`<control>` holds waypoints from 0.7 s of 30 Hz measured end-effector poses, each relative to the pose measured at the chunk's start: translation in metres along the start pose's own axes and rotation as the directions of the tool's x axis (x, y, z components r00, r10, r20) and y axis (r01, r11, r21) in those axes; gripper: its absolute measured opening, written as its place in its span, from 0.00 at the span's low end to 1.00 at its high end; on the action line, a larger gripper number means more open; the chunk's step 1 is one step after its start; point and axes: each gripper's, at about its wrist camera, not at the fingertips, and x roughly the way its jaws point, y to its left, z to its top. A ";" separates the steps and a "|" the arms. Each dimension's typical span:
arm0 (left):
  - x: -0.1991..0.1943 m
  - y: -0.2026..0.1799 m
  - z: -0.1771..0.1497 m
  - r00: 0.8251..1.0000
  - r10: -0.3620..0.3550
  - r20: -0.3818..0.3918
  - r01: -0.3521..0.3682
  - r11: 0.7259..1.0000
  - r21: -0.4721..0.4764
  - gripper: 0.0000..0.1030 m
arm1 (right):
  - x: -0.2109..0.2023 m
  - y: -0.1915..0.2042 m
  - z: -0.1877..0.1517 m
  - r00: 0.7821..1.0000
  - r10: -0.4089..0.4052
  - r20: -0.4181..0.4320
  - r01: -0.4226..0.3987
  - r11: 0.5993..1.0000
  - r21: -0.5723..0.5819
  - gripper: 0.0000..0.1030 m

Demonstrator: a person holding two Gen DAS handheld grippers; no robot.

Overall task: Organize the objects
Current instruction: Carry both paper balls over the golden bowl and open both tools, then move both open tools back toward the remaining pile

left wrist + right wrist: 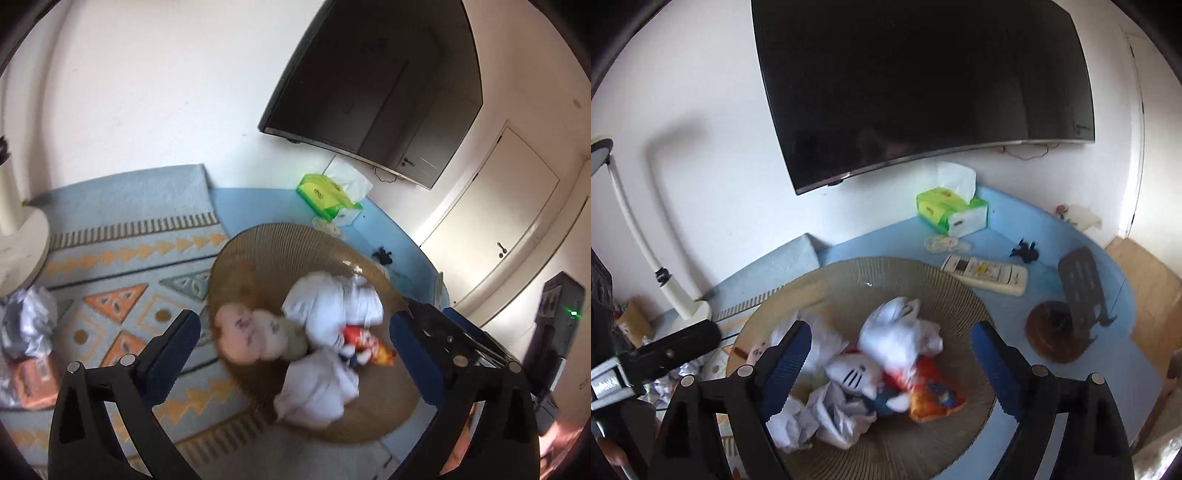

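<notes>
A round ribbed tan basket (258, 251) (849, 280) sits on the blue surface and holds a pile of soft things. In the left wrist view I see white crumpled cloths (332, 302), a blurred peach plush (251, 332) and an orange snack bag (369, 343). The right wrist view shows a white cat plush (851, 376), white crumpled cloths (897, 328) and the orange bag (934, 398). My left gripper (295, 325) hovers open above the pile with nothing between its fingers. My right gripper (892, 332) also stands open over the basket, apart from the things below.
A green tissue box (951, 212) (328, 195), a white remote (984, 275), a small black clip (1025, 251) and a brown round object with a dark stand (1056, 332) lie on the blue surface (1071, 240). A dark TV (923, 92) hangs behind. A white lamp (646, 240) and a patterned rug (129, 266) are to the left.
</notes>
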 end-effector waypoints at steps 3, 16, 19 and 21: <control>-0.050 0.012 -0.033 0.989 0.138 0.059 -0.139 0.990 0.019 0.99 | -0.020 0.036 -0.028 0.990 0.140 0.010 -0.138 0.985 -0.106 0.86; -0.199 0.143 -0.147 0.715 0.688 0.126 -0.673 0.726 -0.140 0.99 | 0.015 0.241 -0.140 0.925 0.303 -0.230 -0.376 0.823 -0.426 0.99; -0.193 0.169 -0.148 0.737 0.668 0.102 -0.646 0.740 -0.187 0.99 | 0.042 0.250 -0.156 0.950 0.242 -0.198 -0.309 0.824 -0.475 0.99; -0.183 0.180 -0.156 0.758 0.648 0.072 -0.624 0.752 -0.213 0.99 | 0.041 0.244 -0.153 0.946 0.261 -0.194 -0.323 0.828 -0.458 0.99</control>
